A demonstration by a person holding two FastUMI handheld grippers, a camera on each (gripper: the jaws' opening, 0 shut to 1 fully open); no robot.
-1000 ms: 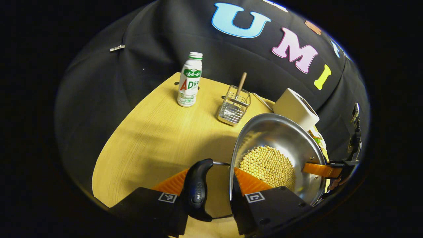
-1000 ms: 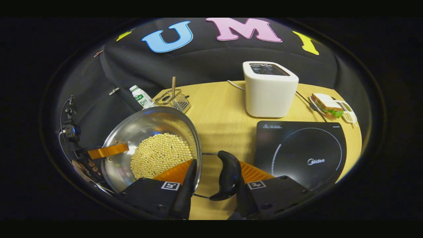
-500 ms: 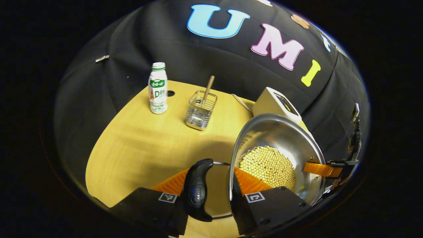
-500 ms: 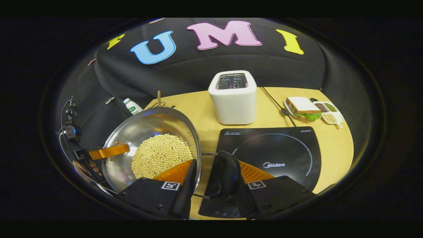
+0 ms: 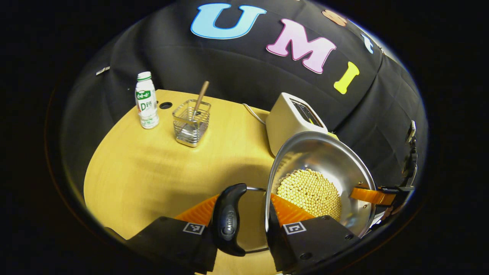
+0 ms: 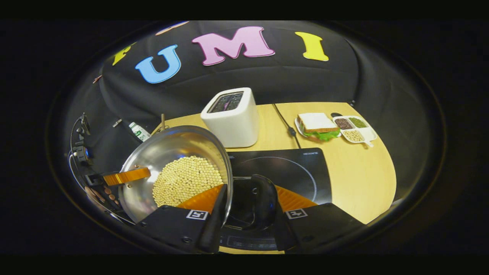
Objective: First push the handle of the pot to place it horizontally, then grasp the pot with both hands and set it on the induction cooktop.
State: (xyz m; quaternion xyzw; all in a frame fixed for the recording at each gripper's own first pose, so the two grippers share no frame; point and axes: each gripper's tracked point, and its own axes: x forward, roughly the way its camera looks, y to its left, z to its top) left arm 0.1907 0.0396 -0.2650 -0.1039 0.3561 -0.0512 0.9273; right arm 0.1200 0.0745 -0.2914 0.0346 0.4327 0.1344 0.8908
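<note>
A steel pot (image 5: 324,160) holding soybeans (image 5: 309,191) hangs above the table between both grippers. My left gripper (image 5: 244,204) is shut on it: one orange finger presses the black side handle (image 5: 228,217), the other the inner wall. My right gripper (image 6: 250,191) is shut on the opposite side the same way, around the other black handle (image 6: 263,200). Each view shows the far gripper's orange finger at the opposite rim, the right gripper's finger (image 5: 372,195) and the left gripper's finger (image 6: 126,175). The black induction cooktop (image 6: 294,168) lies just below and beyond the right handle.
A white toaster (image 6: 231,118) stands behind the cooktop, its cable (image 6: 284,122) running back. A sandwich plate (image 6: 317,126) and a divided dish (image 6: 355,128) sit at the far right. A drink bottle (image 5: 146,100) and a wire utensil holder (image 5: 191,122) stand at the table's far left.
Both grippers have carried the pot rightwards. The cooktop has slid under the right handle, and the bottle and wire holder have drifted left in the left gripper view.
</note>
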